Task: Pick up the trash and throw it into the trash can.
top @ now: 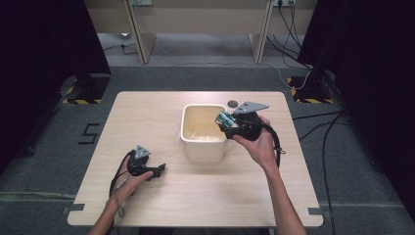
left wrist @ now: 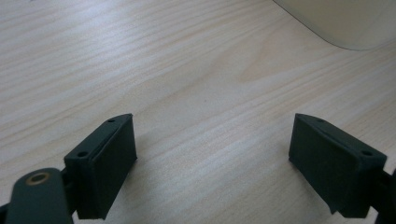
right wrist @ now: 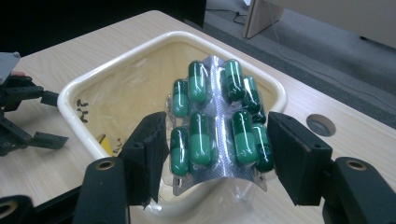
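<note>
A silver blister pack of green capsules (right wrist: 217,121) is squeezed between the jaws of my right gripper (right wrist: 219,135), and the foil bows under the pressure. In the high view my right gripper (top: 225,119) holds the blister pack (top: 224,117) over the right side of a cream plastic bin (top: 185,125). Behind the pack, the bin's rim (right wrist: 70,93) is visible, with a clear film inside it. My left gripper (top: 160,170) rests low on the table to the left of the bin. It stands open (left wrist: 212,144) over bare wood with nothing between its fingers.
The light wooden table (top: 147,112) has a round cable hole (top: 232,103) just behind the bin. A corner of the bin (left wrist: 345,23) lies ahead of my left gripper. Desks, cables and dark curtains stand beyond the table on a grey floor.
</note>
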